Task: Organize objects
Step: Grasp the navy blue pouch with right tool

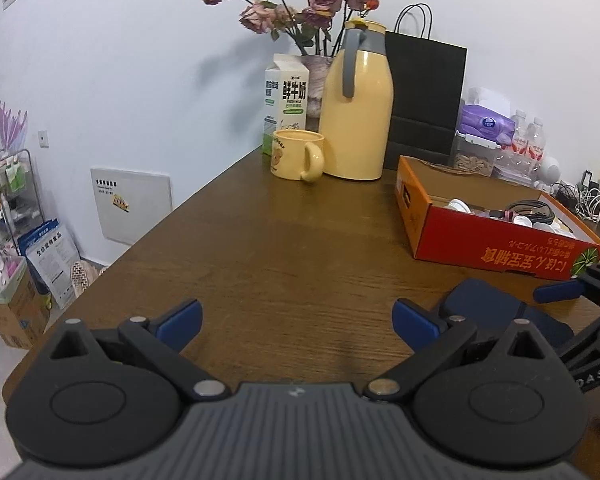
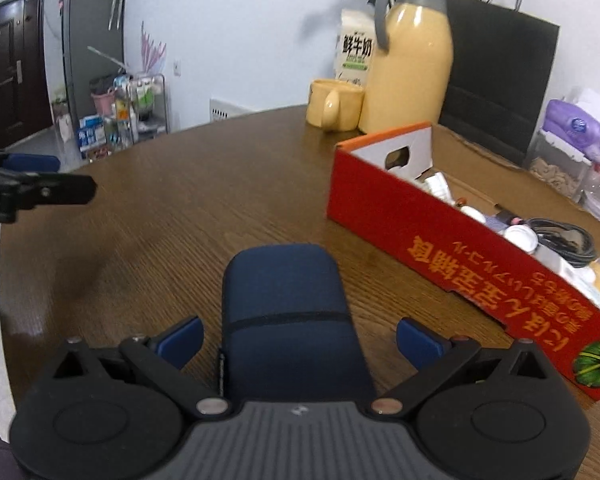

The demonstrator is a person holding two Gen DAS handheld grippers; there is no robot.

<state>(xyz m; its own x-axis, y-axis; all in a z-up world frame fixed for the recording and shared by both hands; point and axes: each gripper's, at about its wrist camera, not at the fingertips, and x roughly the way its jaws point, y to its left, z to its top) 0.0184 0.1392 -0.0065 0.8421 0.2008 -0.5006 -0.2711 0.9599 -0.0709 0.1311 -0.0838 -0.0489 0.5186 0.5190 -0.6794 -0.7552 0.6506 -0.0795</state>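
The right tool (image 2: 298,340) stood spread wide, its blue-padded fingers on either side of a dark navy, fabric-covered oblong case with rounded corners and a zip seam across it (image 2: 288,304), not yet closed on it. The case lay flat on the brown wood-grain tabletop (image 2: 180,208), just beside the long orange-red cardboard box with printed lettering (image 2: 440,240), which already held small white caps, a coiled black cable and other odds and ends. The step in hand looked like the pickup of the case; the next move would call for closing the fingers on its flanks, lifting it over the box's low wall and setting it among the contents. The cloth shell seemed soft and slightly yielding, so a firm squeeze near the middle would probably hold best.

The left tool (image 1: 296,320) hovered spread and empty over bare tabletop, the case just beside its right finger. Behind stood a glossy pale-yellow thermos jug with a grey handle (image 1: 358,120) and a matching yellow ceramic mug (image 1: 296,154), smooth, hard and rounded.
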